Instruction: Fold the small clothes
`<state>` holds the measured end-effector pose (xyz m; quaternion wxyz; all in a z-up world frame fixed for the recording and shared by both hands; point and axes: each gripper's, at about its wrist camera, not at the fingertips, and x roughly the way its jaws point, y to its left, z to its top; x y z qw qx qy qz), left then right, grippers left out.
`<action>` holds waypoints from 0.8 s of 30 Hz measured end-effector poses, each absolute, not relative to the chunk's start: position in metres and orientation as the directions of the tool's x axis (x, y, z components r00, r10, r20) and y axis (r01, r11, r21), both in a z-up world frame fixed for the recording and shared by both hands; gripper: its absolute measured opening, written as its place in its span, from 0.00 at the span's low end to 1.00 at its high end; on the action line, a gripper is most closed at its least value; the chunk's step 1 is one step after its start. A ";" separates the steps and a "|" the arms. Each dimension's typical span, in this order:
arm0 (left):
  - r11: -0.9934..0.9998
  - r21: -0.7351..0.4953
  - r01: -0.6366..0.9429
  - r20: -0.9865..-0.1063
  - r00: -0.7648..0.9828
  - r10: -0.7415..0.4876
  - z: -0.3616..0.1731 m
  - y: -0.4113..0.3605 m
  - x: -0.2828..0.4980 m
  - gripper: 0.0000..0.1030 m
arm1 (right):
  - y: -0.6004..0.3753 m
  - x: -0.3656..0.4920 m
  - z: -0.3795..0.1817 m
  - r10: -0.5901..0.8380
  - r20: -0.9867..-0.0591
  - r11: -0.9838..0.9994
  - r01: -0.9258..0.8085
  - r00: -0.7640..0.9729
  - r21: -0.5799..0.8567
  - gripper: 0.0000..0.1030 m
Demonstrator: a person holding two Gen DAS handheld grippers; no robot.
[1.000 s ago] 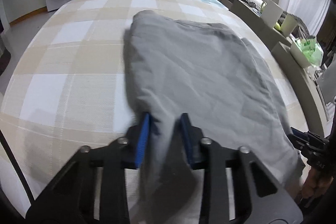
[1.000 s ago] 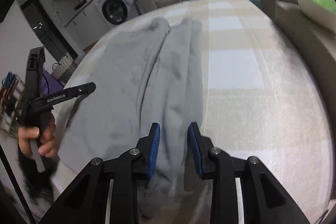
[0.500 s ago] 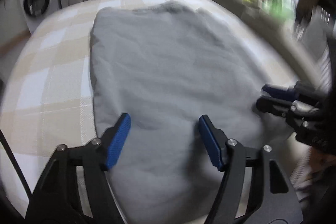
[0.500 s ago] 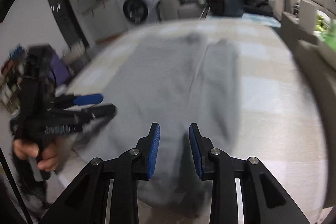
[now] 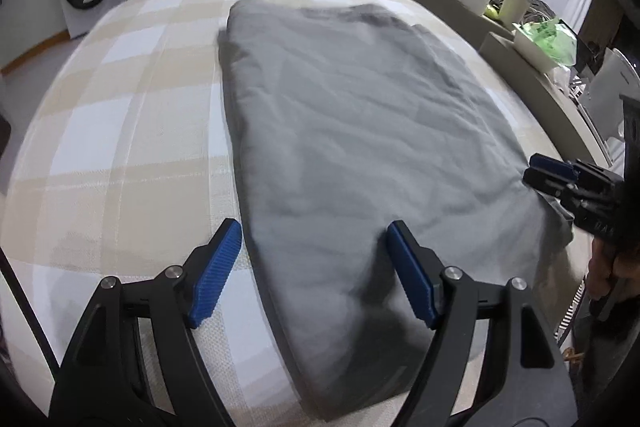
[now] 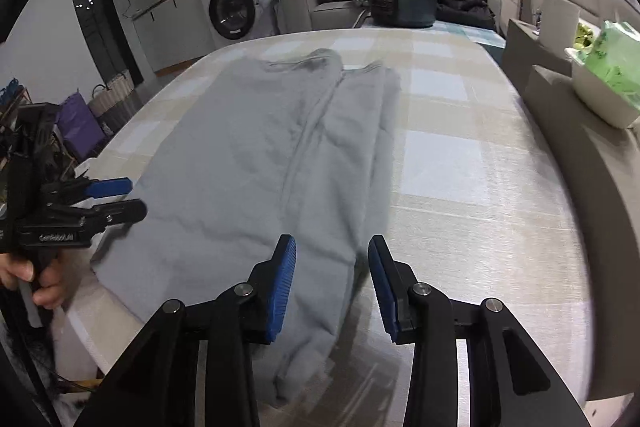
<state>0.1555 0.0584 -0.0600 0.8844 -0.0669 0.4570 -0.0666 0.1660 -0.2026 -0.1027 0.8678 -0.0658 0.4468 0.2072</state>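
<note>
A grey garment (image 5: 360, 127) lies folded lengthwise on the beige checked tabletop (image 5: 132, 131). My left gripper (image 5: 313, 227) hovers over its near left edge. Its jaws are wide apart and still opening, and the blue pads touch no cloth. In the right wrist view the garment (image 6: 260, 155) shows a long fold down its right side. My right gripper (image 6: 332, 242) is over the near end of that fold. Its jaws are opening, with cloth lying between the pads but not pinched. Each gripper shows in the other's view: the right gripper (image 5: 548, 171) and the left gripper (image 6: 116, 195).
A dark rice cooker (image 6: 402, 1) stands beyond the table's far end, with a washing machine (image 6: 232, 7) and a sofa behind. A white box with a green bag (image 6: 604, 87) sits on a ledge at the right. A purple bag (image 6: 78, 123) stands on the floor at left.
My left gripper let go of the grey cloth it pinched and opened wide. My right gripper's jaws parted off the fold. The garment now lies flat, and both views have swung.
</note>
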 end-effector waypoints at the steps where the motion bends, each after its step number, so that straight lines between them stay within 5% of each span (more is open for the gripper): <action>1: 0.985 -0.157 0.065 -0.801 0.576 -0.166 -0.061 0.057 0.155 0.72 | -0.200 0.165 -0.105 0.271 -0.813 0.909 -0.414 0.516 0.041 0.38; 10: 0.988 -0.153 0.035 -0.798 0.585 -0.144 -0.051 0.061 0.157 0.73 | -0.229 0.171 -0.090 0.334 -0.778 0.923 -0.351 0.532 0.156 0.38; 17: 0.993 -0.039 0.107 -0.823 0.560 -0.093 -0.055 0.021 0.217 0.74 | -0.158 0.193 -0.090 0.370 -0.791 0.875 -0.468 0.488 0.120 0.38; 24: 0.994 -0.049 0.097 -0.809 0.580 -0.096 -0.059 0.040 0.206 0.76 | -0.174 0.205 -0.108 0.360 -0.812 0.883 -0.449 0.460 0.138 0.40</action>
